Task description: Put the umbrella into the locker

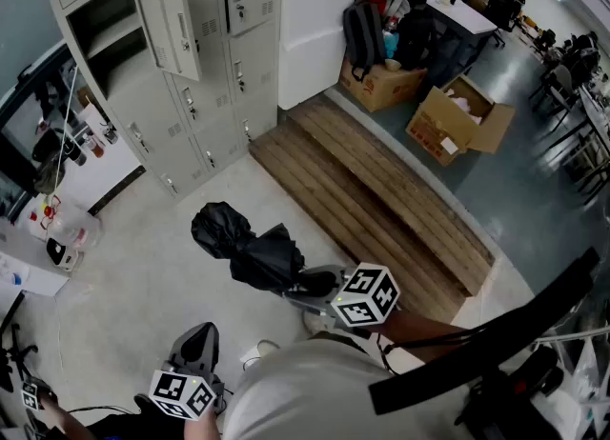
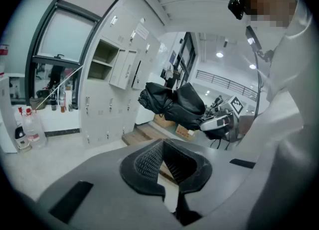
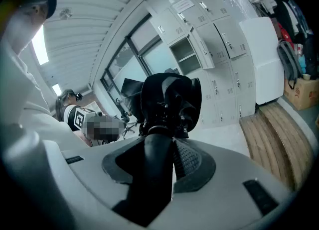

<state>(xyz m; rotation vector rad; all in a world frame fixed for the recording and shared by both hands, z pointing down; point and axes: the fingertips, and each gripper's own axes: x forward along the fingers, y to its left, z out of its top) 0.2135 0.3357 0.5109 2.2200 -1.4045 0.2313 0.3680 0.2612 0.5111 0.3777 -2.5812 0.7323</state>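
Observation:
A folded black umbrella (image 1: 243,243) hangs above the pale floor, its bundle pointing toward the grey lockers (image 1: 205,95). My right gripper (image 1: 319,283) is shut on its handle; in the right gripper view the black handle (image 3: 157,174) fills the gap between the pads and the canopy (image 3: 167,99) rises ahead. One locker door (image 1: 176,24) stands open beside an empty compartment (image 1: 105,14), also visible as the open compartment (image 3: 182,55). My left gripper (image 1: 195,350) is low at the left, its pads meeting at the tips with nothing between them (image 2: 162,144). It faces the umbrella (image 2: 172,104).
A wooden slat platform (image 1: 381,200) runs diagonally right of the lockers. Cardboard boxes (image 1: 453,119) and a backpack (image 1: 362,33) sit beyond it by a white cabinet (image 1: 319,19). Bottles and clutter (image 1: 62,229) stand at the left wall.

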